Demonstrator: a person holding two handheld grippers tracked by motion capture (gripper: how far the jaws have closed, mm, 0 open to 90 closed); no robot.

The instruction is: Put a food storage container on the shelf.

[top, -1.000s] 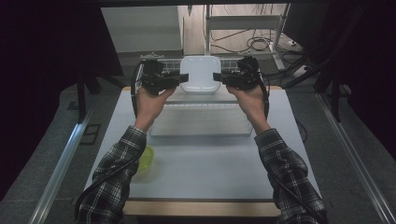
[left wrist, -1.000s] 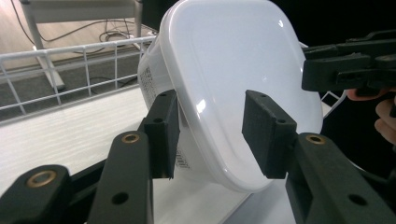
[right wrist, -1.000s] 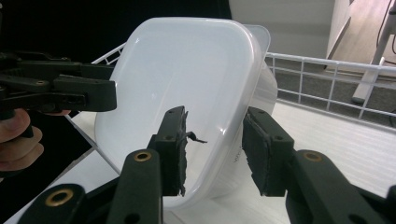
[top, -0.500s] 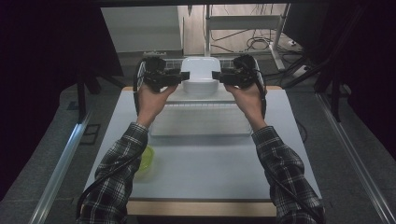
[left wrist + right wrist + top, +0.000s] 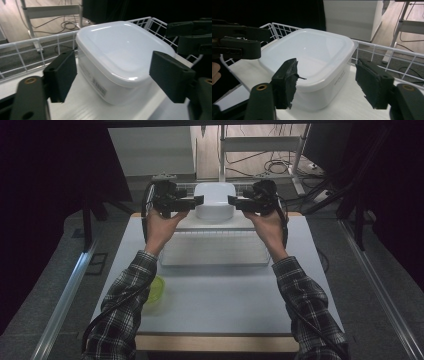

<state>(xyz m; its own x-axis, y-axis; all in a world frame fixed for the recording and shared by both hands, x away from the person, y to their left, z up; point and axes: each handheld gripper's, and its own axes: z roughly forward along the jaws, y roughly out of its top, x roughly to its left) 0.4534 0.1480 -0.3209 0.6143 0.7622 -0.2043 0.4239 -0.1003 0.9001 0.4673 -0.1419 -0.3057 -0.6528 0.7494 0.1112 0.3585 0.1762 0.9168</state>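
White lidded tub (image 5: pixel 214 201) sits on a raised white shelf (image 5: pixel 215 223) at the far end of the table (image 5: pixel 215 295), upright, lid on and seated flat as far as both gripper views show. A low wire rail (image 5: pixel 37 47) runs behind and beside it; tub stands inside that rail, near the back corner.

Left gripper (image 5: pixel 192 202) just at the tub's left side, right gripper (image 5: pixel 239 202) at its right side, the two facing each other across it. Both have just been opening. In the left gripper view the pads stand wide, the tub's near corner between them, no pad touching wall or lid. Right gripper view (image 5: pixel 325 87) the same: tub corner in the gap, daylight on both sides of it. So neither claw has hold of anything; each is spread and clear of the plastic.

Reading of progress: tub looks set down on the shelf and let go – the placing part seems done. Left to do, likely: draw both grippers back off the tub and away from the rail. Can't tell from here whether the tub is meant to sit further in.

Outward: a clear shallow tray or rack (image 5: pixel 215 252) lies on the table in front of the shelf, between the forearms. Small yellow-green bowl (image 5: pixel 156 287) near the table's left edge, partly under the left sleeve (image 5: pixel 122 305); contents not readable, view too dim. Cables and a stand's legs on the floor beyond the table
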